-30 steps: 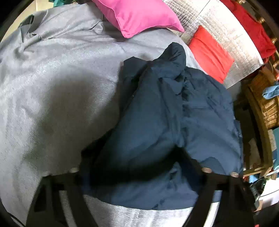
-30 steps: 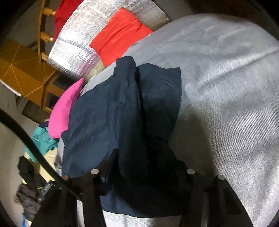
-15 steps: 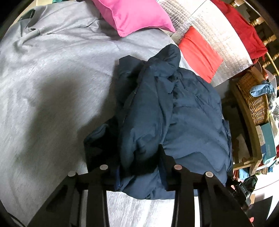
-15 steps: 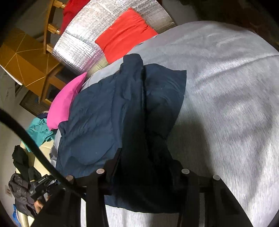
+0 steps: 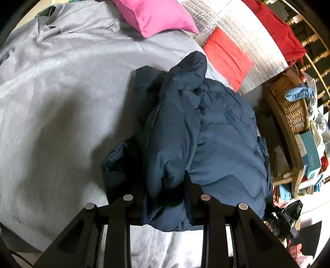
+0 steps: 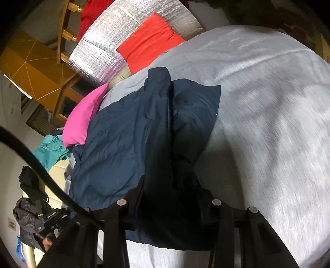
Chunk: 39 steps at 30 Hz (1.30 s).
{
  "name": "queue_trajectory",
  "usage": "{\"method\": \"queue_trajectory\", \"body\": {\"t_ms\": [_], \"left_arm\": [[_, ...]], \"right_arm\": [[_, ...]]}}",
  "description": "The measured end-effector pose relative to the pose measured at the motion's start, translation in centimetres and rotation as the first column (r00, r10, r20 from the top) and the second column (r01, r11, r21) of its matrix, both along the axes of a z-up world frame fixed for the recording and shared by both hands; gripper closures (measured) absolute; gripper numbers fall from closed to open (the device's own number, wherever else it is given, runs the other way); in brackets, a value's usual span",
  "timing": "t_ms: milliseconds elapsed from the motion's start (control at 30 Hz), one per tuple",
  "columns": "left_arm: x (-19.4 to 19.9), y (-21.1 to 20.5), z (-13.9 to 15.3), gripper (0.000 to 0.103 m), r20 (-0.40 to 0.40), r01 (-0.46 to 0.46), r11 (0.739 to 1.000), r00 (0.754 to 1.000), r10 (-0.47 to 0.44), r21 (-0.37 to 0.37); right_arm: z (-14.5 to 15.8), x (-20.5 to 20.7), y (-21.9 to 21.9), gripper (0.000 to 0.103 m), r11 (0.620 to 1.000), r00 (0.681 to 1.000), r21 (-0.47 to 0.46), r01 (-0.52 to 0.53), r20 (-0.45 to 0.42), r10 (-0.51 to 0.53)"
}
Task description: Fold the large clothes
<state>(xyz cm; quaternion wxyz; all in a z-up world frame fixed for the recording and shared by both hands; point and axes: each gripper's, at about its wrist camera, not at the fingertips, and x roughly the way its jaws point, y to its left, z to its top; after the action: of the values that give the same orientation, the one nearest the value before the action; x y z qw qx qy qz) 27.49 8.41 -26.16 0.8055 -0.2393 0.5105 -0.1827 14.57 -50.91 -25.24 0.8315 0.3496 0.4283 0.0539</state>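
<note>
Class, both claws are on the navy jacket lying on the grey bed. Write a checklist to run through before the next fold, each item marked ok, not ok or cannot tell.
1. Left claw has just been closing, now pinching navy jacket: ok.
2. Right claw likewise closing, fabric between: ok.
3. Jacket lying flat: not ok, bunched.
4. Grey bedcover bare beside jacket: ok.
5. Pink pillow apart from jacket: ok.
6. Both claws hold matching corners: cannot tell.
</note>
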Motion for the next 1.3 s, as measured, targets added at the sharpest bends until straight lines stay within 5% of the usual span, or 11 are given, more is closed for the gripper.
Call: {"method": "queue_trajectory", "body": {"t_ms": [167, 300, 500, 967, 1033, 1067, 1200, 1300], "left_arm": [[1.3, 2.5, 0.3, 0.059, -0.024, -0.066, 0.996, 0.998, 0.064, -0.063], [2.4, 3.4, 2.8, 0.055, 0.113, -0.163, 0.987, 0.98, 0.162, -0.002], [7.2, 0.2, 4.5, 0.047, 0.191, -0.184, 0.983, 0.964, 0.182, -0.007], [13.0, -5.7, 3.2, 0.027, 0.149, -0.222, 0.967, 0.968, 0.203, 0.128], [13.6, -6.9, 2.4, 0.024, 0.14, -0.224, 0.948, 0.971, 0.195, 0.228], [13.8, -7.8, 2.0, 0.021, 0.139, -0.212, 0.935, 0.974, 0.178, 0.286], [14.4, -11.7, 1.1, 0.015, 0.16, -0.159, 0.835, 0.983, 0.086, 0.527], [14.5, -12.8, 1.2, 0.015, 0.176, -0.168, 0.791, 0.981, 0.078, 0.588]], "right_arm": [[1.4, -1.0, -1.9, 0.043, 0.998, 0.999, -0.054, 0.018, -0.038, -0.02], [4.4, -2.6, -5.0, 0.03, 0.988, 0.99, -0.071, 0.136, 0.058, -0.132], [5.7, 2.2, -4.7, 0.027, 0.989, 0.984, -0.037, 0.144, 0.111, -0.139], [2.4, 13.5, -2.4, 0.027, 0.992, 0.993, -0.06, 0.112, 0.036, -0.11], [1.2, 14.4, -2.1, 0.039, 0.993, 0.995, -0.054, 0.102, -0.001, -0.102], [0.8, 14.5, -2.0, 0.059, 0.992, 0.995, -0.075, 0.097, -0.018, -0.099], [0.3, 14.6, -2.0, 0.069, 0.99, 0.992, -0.085, 0.114, -0.034, -0.117], [1.2, 14.0, -2.4, 0.073, 0.986, 0.989, -0.069, 0.149, 0.006, -0.149]]}}
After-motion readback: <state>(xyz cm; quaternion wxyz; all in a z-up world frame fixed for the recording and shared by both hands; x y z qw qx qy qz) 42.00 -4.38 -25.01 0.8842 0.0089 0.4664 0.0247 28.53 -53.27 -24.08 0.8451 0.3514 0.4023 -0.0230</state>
